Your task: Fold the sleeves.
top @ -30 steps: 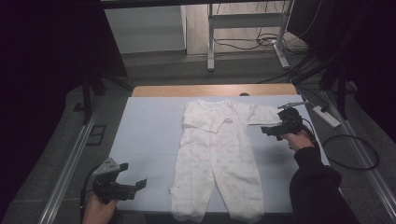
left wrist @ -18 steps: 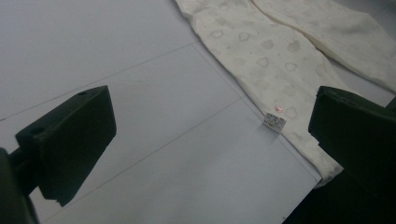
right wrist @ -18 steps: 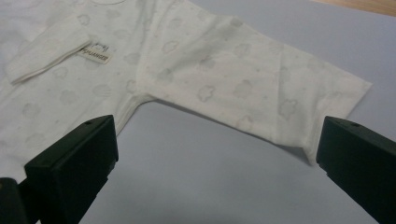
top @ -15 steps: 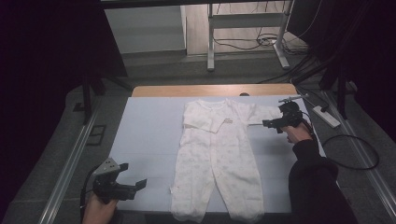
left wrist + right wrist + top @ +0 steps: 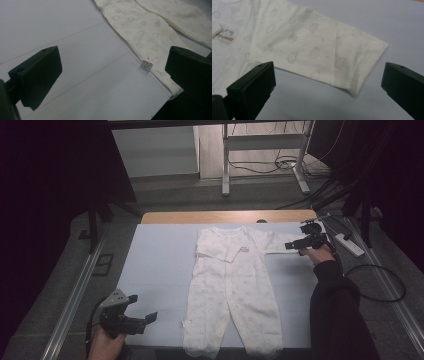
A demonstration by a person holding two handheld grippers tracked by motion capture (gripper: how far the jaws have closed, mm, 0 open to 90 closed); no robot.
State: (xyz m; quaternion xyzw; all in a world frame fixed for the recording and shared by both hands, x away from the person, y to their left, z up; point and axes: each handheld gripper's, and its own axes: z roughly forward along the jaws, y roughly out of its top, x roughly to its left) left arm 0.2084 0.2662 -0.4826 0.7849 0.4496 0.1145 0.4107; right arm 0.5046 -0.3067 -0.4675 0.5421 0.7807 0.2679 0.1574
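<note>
I see the white baby sleepsuit (image 5: 232,287) lying flat in the middle of the pale blue table cover (image 5: 155,265). My right gripper (image 5: 289,246) hovers by its outstretched sleeve (image 5: 322,53) with jaws wide (nothing held). My left gripper (image 5: 149,318) is near the front edge, also wide.

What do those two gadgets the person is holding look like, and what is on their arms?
Both grippers, left and right, are black with two blocky, flat-faced jaws. The left gripper carries a grey three-cornered plate on top. The right arm wears a dark sleeve.
</note>
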